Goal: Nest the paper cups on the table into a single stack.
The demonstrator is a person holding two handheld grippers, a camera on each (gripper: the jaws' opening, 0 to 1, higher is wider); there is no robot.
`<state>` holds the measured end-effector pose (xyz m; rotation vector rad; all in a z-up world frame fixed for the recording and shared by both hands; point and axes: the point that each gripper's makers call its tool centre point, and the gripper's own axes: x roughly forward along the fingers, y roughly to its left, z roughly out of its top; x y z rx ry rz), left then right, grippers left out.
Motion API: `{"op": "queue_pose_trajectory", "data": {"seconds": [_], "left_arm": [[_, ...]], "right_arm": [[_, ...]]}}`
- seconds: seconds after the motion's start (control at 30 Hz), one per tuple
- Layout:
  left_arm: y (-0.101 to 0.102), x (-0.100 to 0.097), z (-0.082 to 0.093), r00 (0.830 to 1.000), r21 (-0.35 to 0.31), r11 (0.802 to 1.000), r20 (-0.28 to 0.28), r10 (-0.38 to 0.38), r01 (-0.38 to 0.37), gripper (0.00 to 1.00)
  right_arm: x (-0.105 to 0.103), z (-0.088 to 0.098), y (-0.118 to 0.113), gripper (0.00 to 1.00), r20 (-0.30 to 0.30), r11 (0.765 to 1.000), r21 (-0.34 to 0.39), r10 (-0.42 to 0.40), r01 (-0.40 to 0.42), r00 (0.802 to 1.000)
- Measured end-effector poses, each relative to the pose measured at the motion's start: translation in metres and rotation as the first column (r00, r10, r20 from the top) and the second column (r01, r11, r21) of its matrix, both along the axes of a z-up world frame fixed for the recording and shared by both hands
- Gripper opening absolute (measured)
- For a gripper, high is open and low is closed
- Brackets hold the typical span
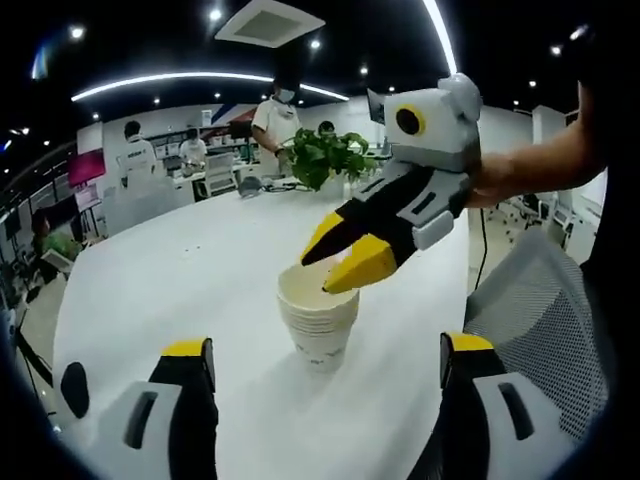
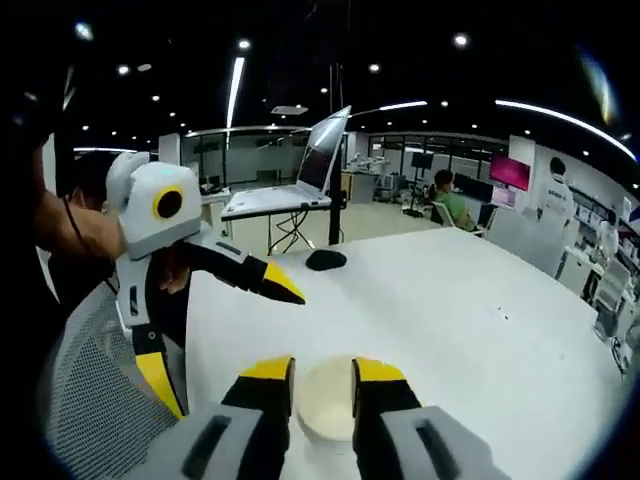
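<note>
A stack of nested white paper cups point(image 1: 320, 335) stands upright on the white table point(image 1: 180, 270). My left gripper point(image 1: 328, 348) is wide open, one jaw on each side of the stack and well clear of it. A hand holds my right gripper point(image 1: 318, 275) in from the right, yellow tips a little apart at the top cup's rim. In the right gripper view, the right gripper point(image 2: 322, 372) hovers just over the cup's round mouth point(image 2: 325, 405) with a narrow gap and nothing pinched. The left gripper point(image 2: 235, 350) shows there at the left, jaws spread.
A potted green plant point(image 1: 325, 155) stands at the table's far end, where people point(image 1: 275, 120) are working. A laptop on a stand point(image 2: 300, 175) and a black mouse point(image 2: 325, 260) lie beyond the cups. A grey mesh chair point(image 1: 540, 300) sits beside the table edge.
</note>
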<state>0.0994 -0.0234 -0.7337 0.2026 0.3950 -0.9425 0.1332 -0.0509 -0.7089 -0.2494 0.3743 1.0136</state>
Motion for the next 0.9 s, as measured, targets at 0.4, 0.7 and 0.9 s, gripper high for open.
{"op": "queue_pose_trajectory", "data": {"seconds": [0.4, 0.7, 0.9], "left_arm": [[-0.022, 0.012, -0.009, 0.999, -0.036, 0.998, 0.010, -0.046, 0.046, 0.93], [-0.033, 0.017, -0.038, 0.995, 0.038, 0.995, -0.023, -0.095, 0.096, 0.81], [-0.038, 0.024, -0.049, 0.993, 0.060, 0.991, -0.012, -0.118, 0.118, 0.72]], "right_arm": [[0.006, 0.002, -0.025, 0.61, 0.011, 0.988, 0.080, -0.131, 0.129, 0.991], [0.000, -0.014, -0.025, 0.61, 0.012, 0.992, 0.043, -0.118, 0.118, 0.993], [0.002, -0.024, -0.022, 0.59, 0.015, 0.993, 0.014, -0.116, 0.116, 0.993]]}}
